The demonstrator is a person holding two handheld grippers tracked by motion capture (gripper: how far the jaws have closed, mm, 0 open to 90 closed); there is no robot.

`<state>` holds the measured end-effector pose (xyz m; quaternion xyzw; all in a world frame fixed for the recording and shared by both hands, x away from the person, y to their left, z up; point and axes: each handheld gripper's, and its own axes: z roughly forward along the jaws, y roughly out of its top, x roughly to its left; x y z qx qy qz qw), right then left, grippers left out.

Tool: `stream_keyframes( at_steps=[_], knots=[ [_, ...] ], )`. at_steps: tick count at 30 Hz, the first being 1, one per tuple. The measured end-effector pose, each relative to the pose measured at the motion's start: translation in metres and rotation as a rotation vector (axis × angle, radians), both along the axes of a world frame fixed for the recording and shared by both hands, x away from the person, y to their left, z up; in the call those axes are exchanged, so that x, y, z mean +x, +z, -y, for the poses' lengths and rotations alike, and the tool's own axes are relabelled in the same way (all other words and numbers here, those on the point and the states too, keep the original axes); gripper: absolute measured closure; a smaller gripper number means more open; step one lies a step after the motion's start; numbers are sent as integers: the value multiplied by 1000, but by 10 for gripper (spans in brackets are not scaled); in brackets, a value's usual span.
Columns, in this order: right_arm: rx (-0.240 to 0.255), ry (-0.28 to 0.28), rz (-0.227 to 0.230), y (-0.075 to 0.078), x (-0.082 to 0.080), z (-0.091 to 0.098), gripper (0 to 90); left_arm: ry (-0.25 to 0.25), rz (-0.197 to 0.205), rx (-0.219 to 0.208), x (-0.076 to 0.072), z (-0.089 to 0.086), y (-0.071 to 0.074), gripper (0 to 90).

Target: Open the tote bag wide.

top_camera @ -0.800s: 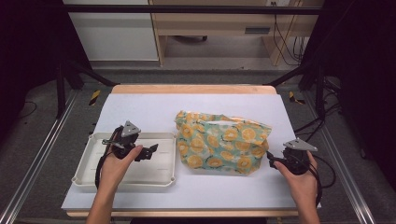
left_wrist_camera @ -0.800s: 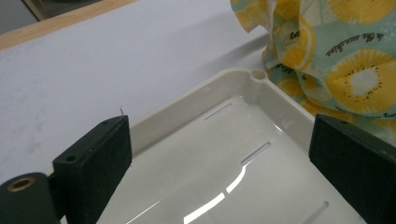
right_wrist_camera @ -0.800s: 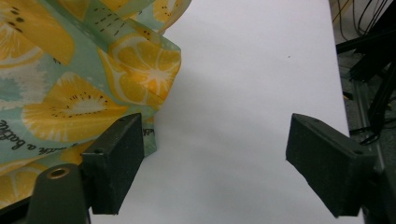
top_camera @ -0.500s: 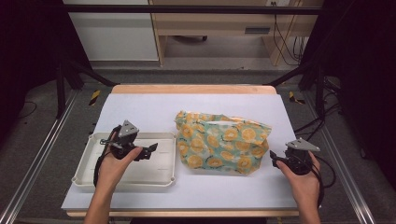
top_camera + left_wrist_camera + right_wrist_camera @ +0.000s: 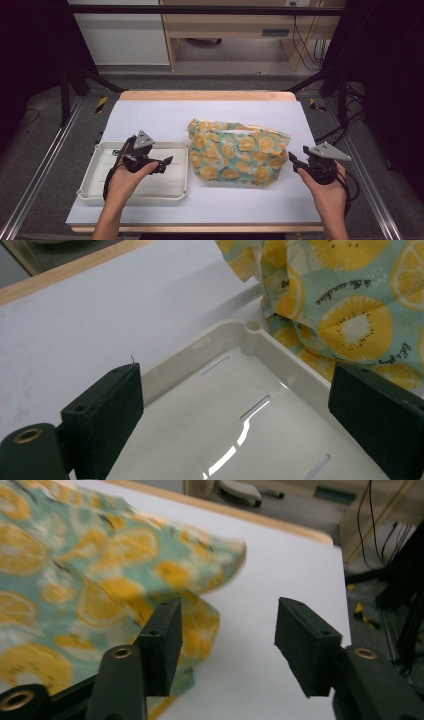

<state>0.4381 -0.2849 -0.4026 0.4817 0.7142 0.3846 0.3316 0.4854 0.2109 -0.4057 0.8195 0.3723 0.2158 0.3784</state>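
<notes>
A cloth bag point(image 5: 235, 155) printed with yellow fruit slices on teal lies crumpled on the white table top, right of centre. To its left stands a shallow white tray point(image 5: 165, 197) with slots in its floor and nothing in it. My left gripper point(image 5: 165, 164) hovers over the tray, open, pointing right toward the bag. In the left gripper view the gripper point(image 5: 235, 405) has its jaws wide apart over the tray point(image 5: 260, 345), with the bag point(image 5: 350, 315) just beyond the corner. My right gripper point(image 5: 293, 161) is open just off the bag's right edge. In the right gripper view the gripper point(image 5: 227, 630) holds nothing, and the bag point(image 5: 75, 570) lies beside its left jaw.
The white table top point(image 5: 165, 120) ends in a wooden back edge point(image 5: 205, 95). Metal rails point(image 5: 45, 170) run down both sides. Cables point(image 5: 350, 185) trail off the right gripper near the table's right edge. Furniture and wires stand on the floor beyond.
The right gripper has eased slightly up and away from the bag's right edge. The left hand has barely shifted over the tray, and the bag lies as before.
</notes>
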Motion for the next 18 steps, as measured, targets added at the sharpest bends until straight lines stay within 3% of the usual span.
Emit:
stream_keyframes(
  at_steps=[1,3,8,9,10,13,18],
  knots=[
    [-20,29,25,15,2,-7,480,-9,0,7,0,1,0,80],
    [-21,45,28,20,6,-10,484,-12,-2,14,0,5,0,84],
    [-48,154,-14,47,41,-34,492,-22,-1,24,-2,13,0,93],
    [-48,154,-14,47,41,-34,492,-22,-1,24,-2,13,0,94],
    [-85,177,-29,57,59,-43,503,-20,1,25,-2,14,1,99],
    [-138,188,-87,62,88,-48,575,-22,2,19,-4,14,2,103],
    [-133,211,-228,50,131,-47,604,-27,-4,22,-3,14,2,103]
  ],
)
